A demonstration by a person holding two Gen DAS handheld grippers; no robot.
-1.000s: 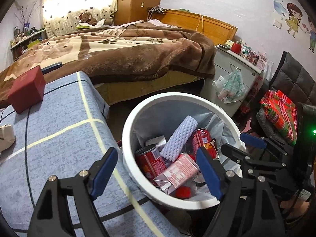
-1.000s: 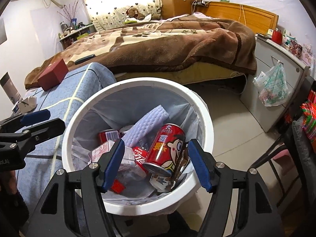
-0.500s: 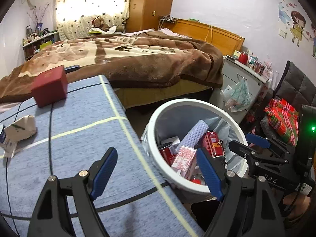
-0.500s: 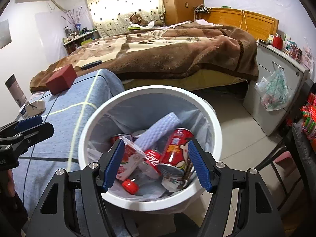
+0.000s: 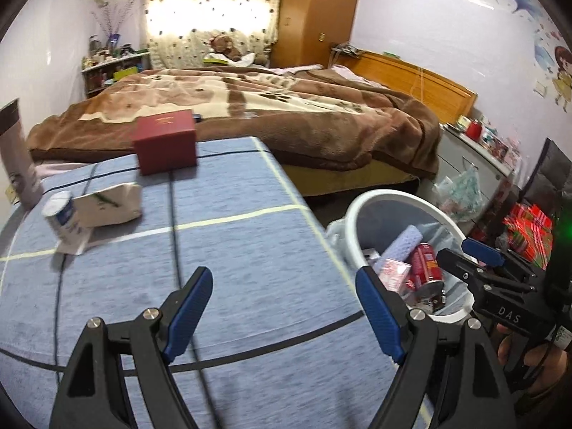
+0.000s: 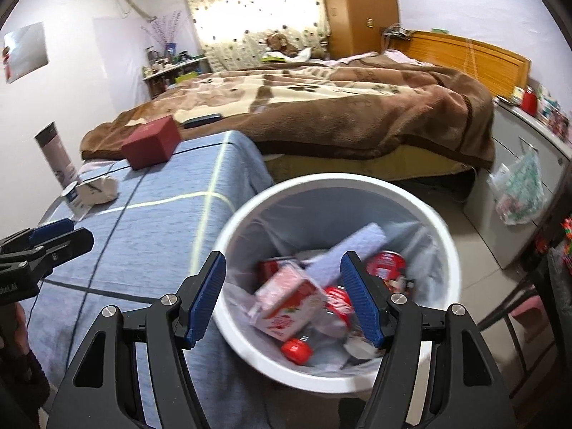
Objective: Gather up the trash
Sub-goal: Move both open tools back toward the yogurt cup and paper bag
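A white bin (image 6: 321,183) with a liner stands on the floor beside the blue-clothed table (image 5: 250,236). It holds a pink carton (image 6: 286,304), red cans (image 6: 388,262), a lilac foam sleeve (image 6: 357,241) and a red-capped bottle (image 6: 296,348). My right gripper (image 6: 283,264) hangs open and empty above the bin's near left side; the left wrist view shows it (image 5: 454,250) over the bin (image 5: 357,214). My left gripper (image 5: 282,286) is open and empty over the tablecloth, seen too (image 6: 77,232) at the left edge. On the table's far left lie a crumpled white pack (image 5: 111,203) and a small white-blue cup (image 5: 60,218).
A dark red box (image 5: 166,141) sits at the table's far edge, and a tall grey-white package (image 5: 18,157) stands at the far left. Behind is a bed with a brown blanket (image 5: 286,114). A grey cabinet with a hanging plastic bag (image 6: 518,193) and a chair are to the right.
Both grippers have drifted left, away from the bin's middle. The left one now looks across the table, with the bin off to its right. Neither gripper's opening changed.
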